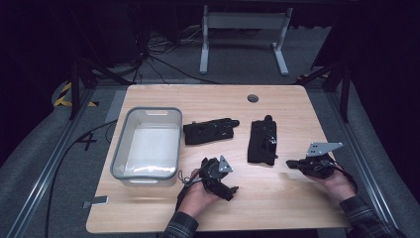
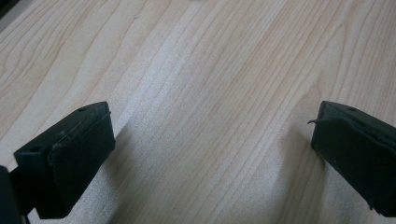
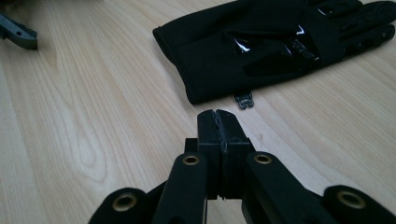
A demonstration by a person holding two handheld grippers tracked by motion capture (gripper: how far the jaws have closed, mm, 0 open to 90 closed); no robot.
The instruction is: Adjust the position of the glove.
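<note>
Two black gloves lie flat in the middle of the wooden table [image 1: 277, 198]: one [image 1: 210, 131] beside the bin, the other [image 1: 262, 141] further right. My right gripper [image 1: 288, 163] is shut with nothing between its jaws and points left at the right glove's cuff. In the right gripper view the shut tips [image 3: 218, 116] stop just short of that glove [image 3: 261, 46]. My left gripper [image 1: 229, 190] is near the table's front edge. Its jaws are wide open [image 2: 212, 140] over bare wood, and its fingers [image 2: 79, 154] hold nothing.
A grey plastic bin [image 1: 120, 144] stands on the left half of the table, with nothing in it. A small tag [image 3: 244, 99] pokes out from under the right glove's cuff. A round cable hole [image 1: 253, 98] sits near the far edge. Cables and a desk frame [image 1: 242, 29] lie beyond.
</note>
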